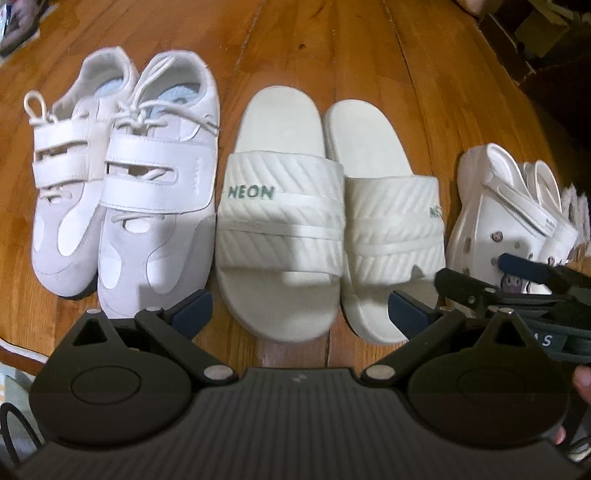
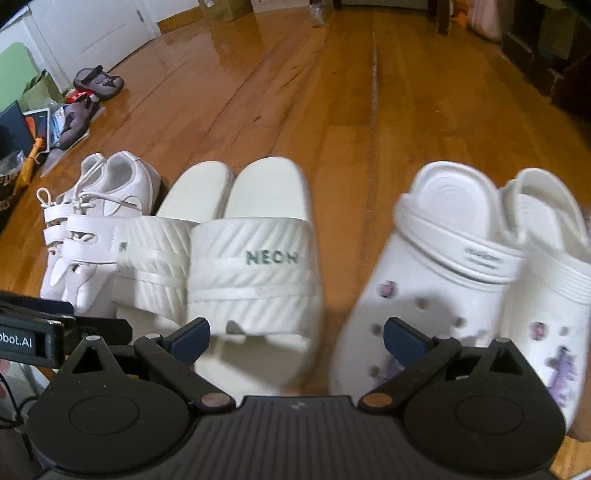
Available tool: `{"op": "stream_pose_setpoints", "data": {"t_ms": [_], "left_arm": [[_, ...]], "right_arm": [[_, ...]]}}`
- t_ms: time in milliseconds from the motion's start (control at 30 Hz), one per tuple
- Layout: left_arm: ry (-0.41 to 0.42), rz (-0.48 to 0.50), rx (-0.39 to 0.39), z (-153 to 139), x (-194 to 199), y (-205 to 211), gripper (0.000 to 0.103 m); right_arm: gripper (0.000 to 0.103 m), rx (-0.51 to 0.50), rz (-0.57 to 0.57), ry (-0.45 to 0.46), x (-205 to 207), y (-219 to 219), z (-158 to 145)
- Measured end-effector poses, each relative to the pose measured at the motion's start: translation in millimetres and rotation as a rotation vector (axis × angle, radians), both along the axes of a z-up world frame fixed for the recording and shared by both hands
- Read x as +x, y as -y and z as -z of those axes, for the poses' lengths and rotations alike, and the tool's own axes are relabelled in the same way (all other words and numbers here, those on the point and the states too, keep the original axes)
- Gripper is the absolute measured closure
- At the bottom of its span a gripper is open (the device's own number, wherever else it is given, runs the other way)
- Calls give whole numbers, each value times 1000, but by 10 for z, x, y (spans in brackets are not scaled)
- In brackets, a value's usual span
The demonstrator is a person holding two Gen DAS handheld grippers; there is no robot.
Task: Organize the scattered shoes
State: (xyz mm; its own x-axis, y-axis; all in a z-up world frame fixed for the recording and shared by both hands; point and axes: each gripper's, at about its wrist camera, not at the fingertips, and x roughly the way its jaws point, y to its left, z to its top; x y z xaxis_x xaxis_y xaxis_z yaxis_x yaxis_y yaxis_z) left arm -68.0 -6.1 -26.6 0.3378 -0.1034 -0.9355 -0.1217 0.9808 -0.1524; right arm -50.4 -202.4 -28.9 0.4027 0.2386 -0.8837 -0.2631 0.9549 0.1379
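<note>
Three white pairs stand in a row on the wooden floor. Strap sneakers are on the left, NEON slides in the middle, clogs with charms on the right. My left gripper hovers open just before the slides' toes, holding nothing. In the right wrist view the sneakers, the slides and the clogs line up the same way. My right gripper is open between the right slide and the left clog, nothing in it. The other gripper's body shows at the left edge.
Two dark sandals lie apart at the far left beside bags and clutter by a white door. Dark furniture lines the far right. Bare floor stretches beyond the row.
</note>
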Motion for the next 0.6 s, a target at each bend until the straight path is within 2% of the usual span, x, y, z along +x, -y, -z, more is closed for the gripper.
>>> {"op": "stream_pose_setpoints", "data": {"t_ms": [267, 333, 433, 600], "left_arm": [[49, 43, 7, -176, -177, 247, 0], [36, 44, 23, -156, -217, 283, 0], [21, 51, 0, -169, -283, 328, 0], [41, 131, -6, -394, -327, 561, 0]], "right_arm": [[2, -118, 35, -21, -329, 375, -251], [2, -137, 84, -28, -410, 565, -332], [2, -143, 156, -26, -429, 797, -465], [2, -185, 201, -7, -431, 965, -716]]}}
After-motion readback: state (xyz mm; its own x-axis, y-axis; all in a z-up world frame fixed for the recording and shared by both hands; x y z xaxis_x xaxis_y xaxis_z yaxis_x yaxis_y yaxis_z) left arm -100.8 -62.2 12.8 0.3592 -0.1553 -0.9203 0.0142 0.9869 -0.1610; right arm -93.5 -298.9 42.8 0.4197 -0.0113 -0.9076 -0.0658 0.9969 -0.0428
